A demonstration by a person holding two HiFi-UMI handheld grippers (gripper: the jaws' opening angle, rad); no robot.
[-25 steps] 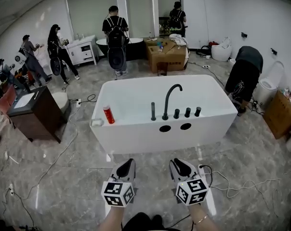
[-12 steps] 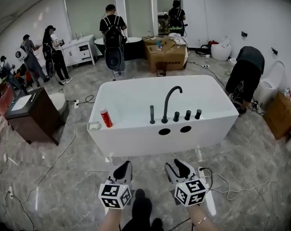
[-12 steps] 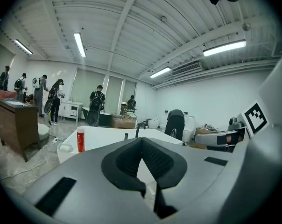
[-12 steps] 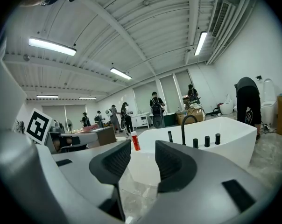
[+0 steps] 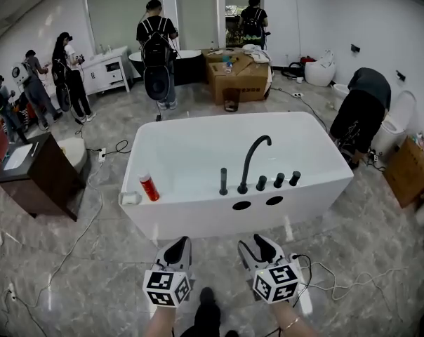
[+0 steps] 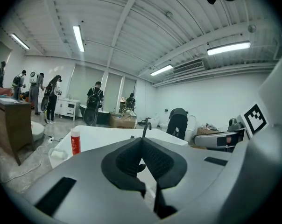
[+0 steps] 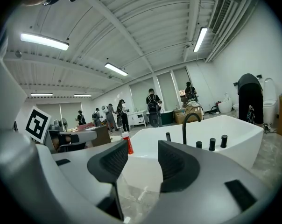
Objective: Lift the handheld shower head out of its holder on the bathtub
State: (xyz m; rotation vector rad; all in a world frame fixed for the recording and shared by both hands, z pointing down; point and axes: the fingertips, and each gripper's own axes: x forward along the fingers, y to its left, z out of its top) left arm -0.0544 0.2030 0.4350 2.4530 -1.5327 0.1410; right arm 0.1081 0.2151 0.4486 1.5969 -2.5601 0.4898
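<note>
The handheld shower head [image 5: 223, 181] is a short black rod that stands upright in its holder on the near rim of the white bathtub [image 5: 198, 220]. It is just left of the curved black faucet [image 5: 253, 161]. The right gripper view shows the shower head [image 7: 168, 136] beyond the jaws. Both grippers hover over the floor in front of the tub, well short of it. My left gripper [image 5: 178, 251] [image 6: 142, 141] is shut with nothing in it. My right gripper [image 5: 257, 250] [image 7: 143, 148] has its jaws opening, and nothing is between them.
Three black knobs [image 5: 278, 180] stand right of the faucet. A red bottle [image 5: 149, 187] and a soap dish [image 5: 130, 198] sit on the rim's left end. Cables [image 5: 338, 279] trail over the marble floor. A dark cabinet [image 5: 29, 177] stands left. Several people work behind the tub.
I have walked towards the bathtub, which now looks nearer and larger. Both grippers came forward with me, side by side.
</note>
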